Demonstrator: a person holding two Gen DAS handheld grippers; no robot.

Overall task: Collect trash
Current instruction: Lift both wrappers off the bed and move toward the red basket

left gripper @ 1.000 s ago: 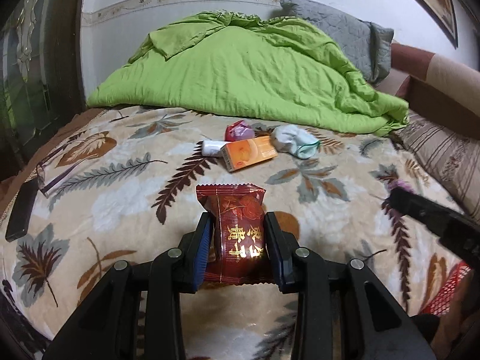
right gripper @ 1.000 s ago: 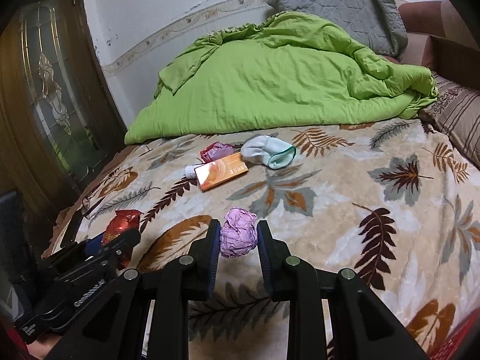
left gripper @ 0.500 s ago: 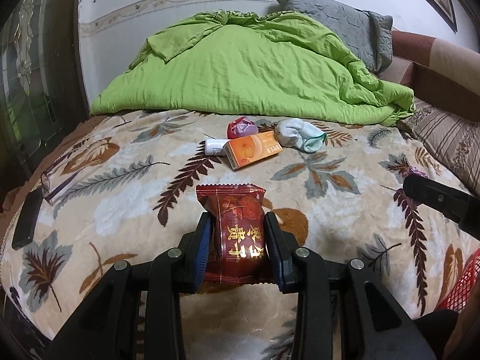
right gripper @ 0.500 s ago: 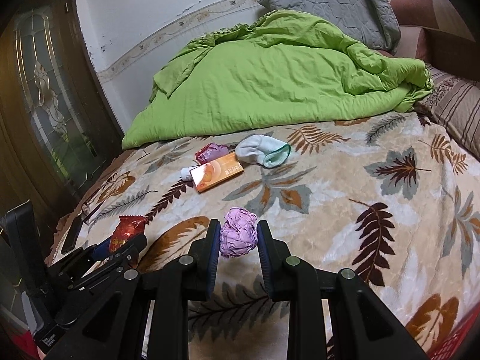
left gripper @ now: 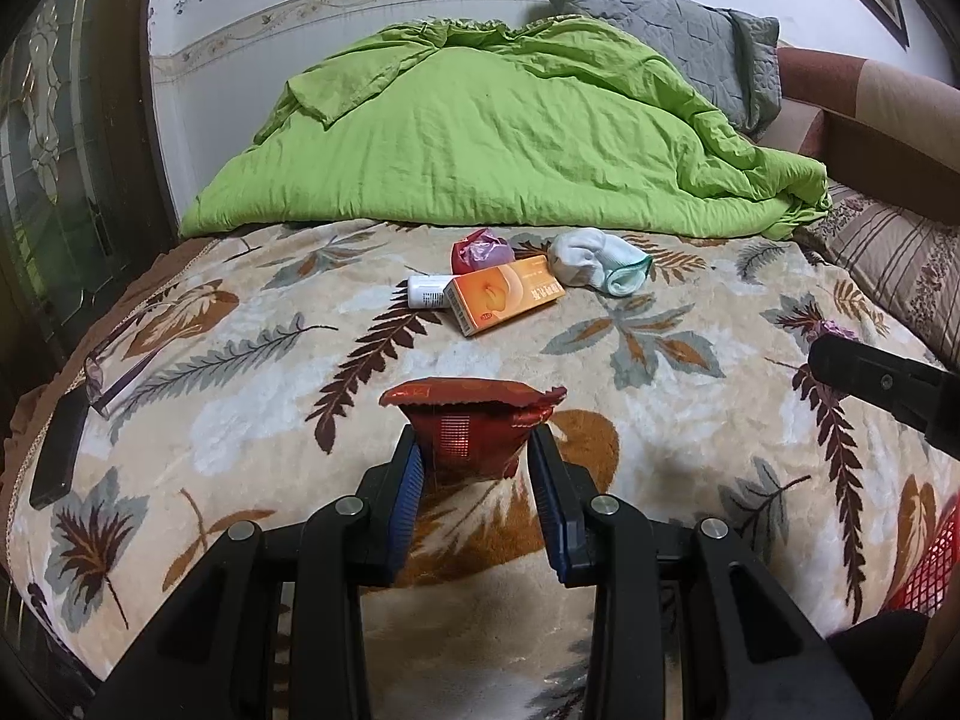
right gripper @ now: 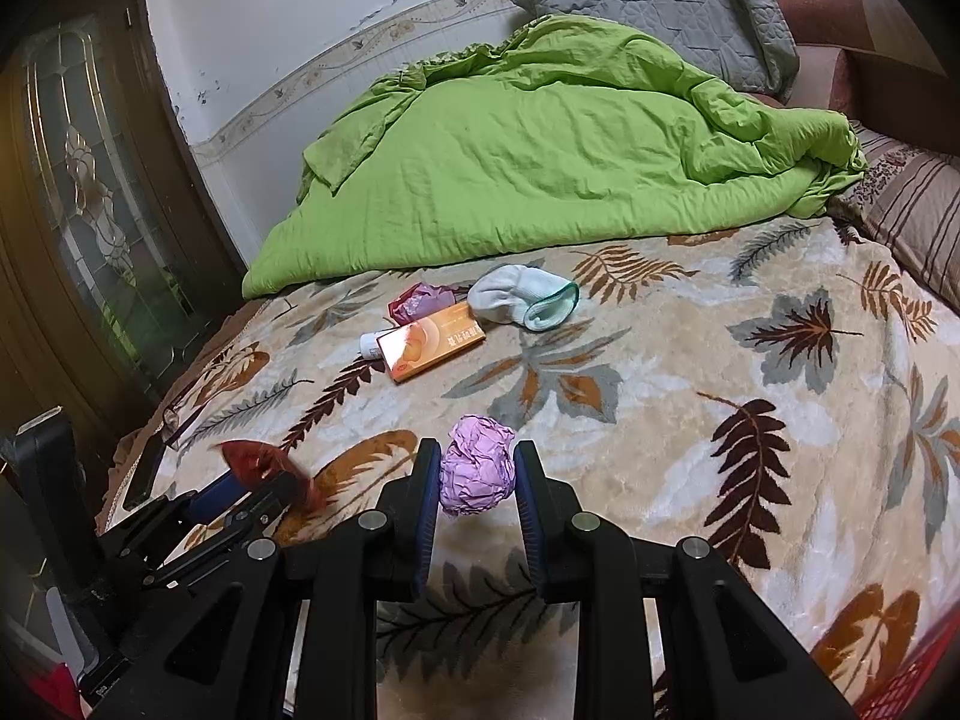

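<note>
The left gripper (left gripper: 474,468) is clamping a red snack wrapper (left gripper: 471,426) above the bed (right gripper: 750,360), well in front of the orange box (right gripper: 435,339). The right gripper (right gripper: 477,480) is squeezing a crumpled purple paper ball (right gripper: 478,474), also nearer than that box. Both loads are light and crushable, so the person is probably best carrying them level to the red basket (left gripper: 927,564), firmly pinched until over it.

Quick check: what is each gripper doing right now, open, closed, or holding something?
Left gripper: closed on the red snack packet.
Right gripper: closed on the crumpled purple paper ball.
</note>
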